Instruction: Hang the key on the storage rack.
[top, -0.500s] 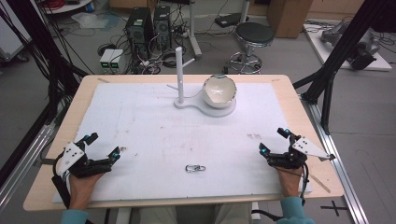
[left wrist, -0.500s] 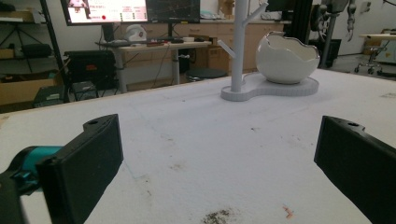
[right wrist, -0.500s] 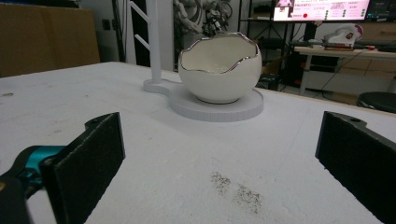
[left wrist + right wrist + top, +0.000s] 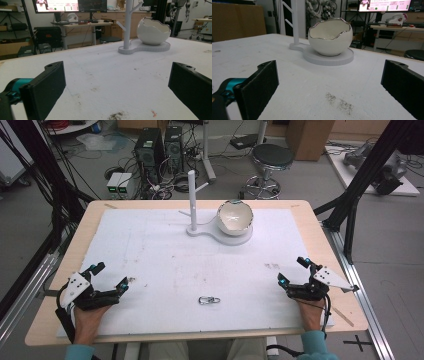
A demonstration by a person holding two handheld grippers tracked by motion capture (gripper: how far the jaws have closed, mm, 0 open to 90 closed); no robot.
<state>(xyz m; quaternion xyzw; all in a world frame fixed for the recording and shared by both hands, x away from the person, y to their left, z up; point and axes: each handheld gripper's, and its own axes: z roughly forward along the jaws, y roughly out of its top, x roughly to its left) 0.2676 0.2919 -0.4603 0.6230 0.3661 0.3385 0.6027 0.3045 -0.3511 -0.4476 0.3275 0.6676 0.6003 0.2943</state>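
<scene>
Left tool at lower left and right tool at lower right both sit hand-held with jaws spread wide.

Table: pale wood-look top, smooth, bare at the edges. White mat: matt, finely grained like foam board, scuffed with grey and brown specks. Stand: white post with pegs on a flat base, matt, probably plastic. Bowl: eggshell-shaped, glossy white like glazed ceramic, with a shiny metallic rim. Clip: small, bright metal, glinting; too small to judge further. Left gripper: matt black jaws, slightly rough faces, teal plastic part behind one. Right gripper: matt black jaws with a coarse, grainy pad surface.
</scene>
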